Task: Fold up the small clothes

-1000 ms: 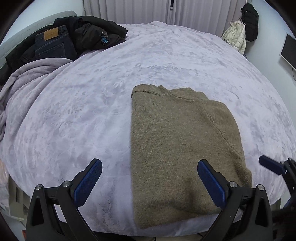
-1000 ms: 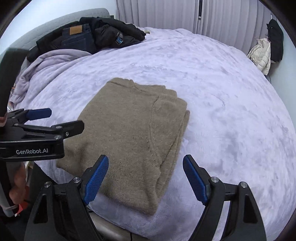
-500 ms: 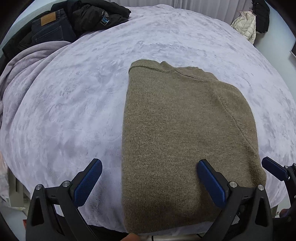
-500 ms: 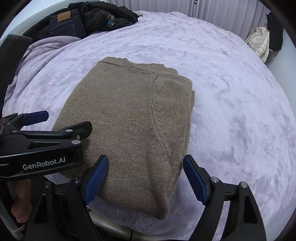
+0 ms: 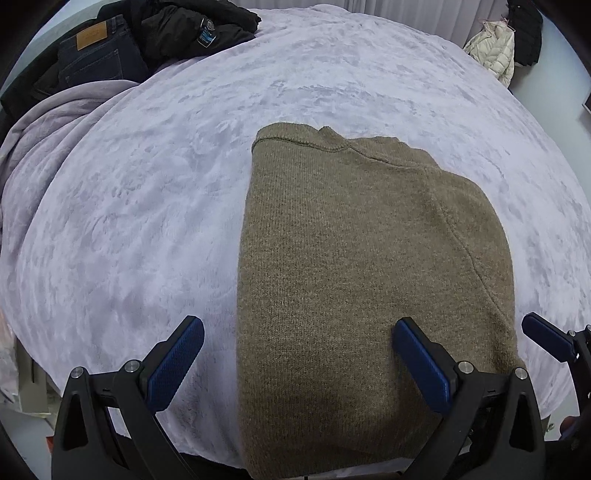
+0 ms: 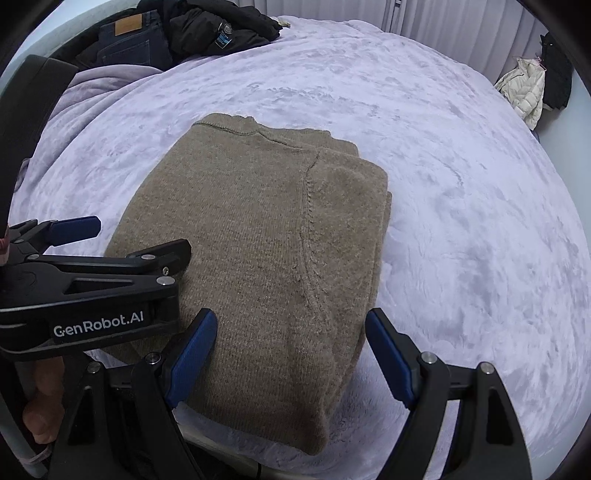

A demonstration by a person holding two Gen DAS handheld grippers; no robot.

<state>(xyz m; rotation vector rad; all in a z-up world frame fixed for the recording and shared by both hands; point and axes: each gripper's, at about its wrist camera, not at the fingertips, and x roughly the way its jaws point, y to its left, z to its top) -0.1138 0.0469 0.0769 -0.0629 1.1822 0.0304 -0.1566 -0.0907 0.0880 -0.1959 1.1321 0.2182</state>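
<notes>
I see the bed (image 5: 332,74) with its lilac plush cover, and the folded brown sweater (image 5: 369,277) lies flat at its near edge. My left hand-held gripper (image 5: 299,363) and right hand-held gripper (image 6: 291,358) both stand wide above it, holding nothing.

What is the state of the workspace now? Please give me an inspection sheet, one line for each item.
Surface: bed with a pale lilac plush blanket, rumpled at the far left.
Job's things: one brown sweater, folded into a rectangle, lying flat near the front edge of the bed.
Clutter: jeans and a black jacket heaped at the far left corner.
Grippers: left gripper and right gripper both have jaws open and empty, over the near end of the sweater.
Cables: nothing seen.
Surroundings: curtains behind the bed; a white puffer jacket and a dark coat hanging at the right.
</notes>
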